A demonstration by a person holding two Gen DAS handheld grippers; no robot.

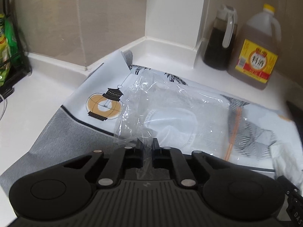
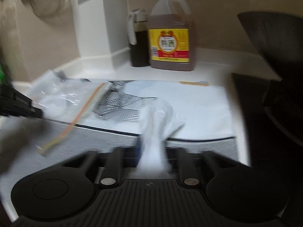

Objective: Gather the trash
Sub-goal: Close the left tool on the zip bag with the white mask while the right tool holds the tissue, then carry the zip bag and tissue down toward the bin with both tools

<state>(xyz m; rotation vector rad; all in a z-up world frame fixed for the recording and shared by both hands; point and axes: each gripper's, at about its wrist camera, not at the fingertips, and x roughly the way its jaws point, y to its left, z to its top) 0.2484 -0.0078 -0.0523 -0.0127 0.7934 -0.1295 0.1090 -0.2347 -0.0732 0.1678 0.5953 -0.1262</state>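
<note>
Both wrist cameras looked forward and downward, close over the printed mat (image 1: 106,87) (image 2: 198,102). Both views shared the jug with yellow label (image 1: 255,56) (image 2: 171,37), standing at upper right in the left view and upper centre in the right.

A crumpled clear zip bag (image 1: 170,106) lies on the mat, beside seemingly white wadded plastic (image 2: 157,121).

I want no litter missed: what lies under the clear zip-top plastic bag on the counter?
Through the clear zip-top plastic bag, pinched by the left gripper, only the white printed mat shows, its faint round design visible through the film. Glare and creases hide some patches.
</note>
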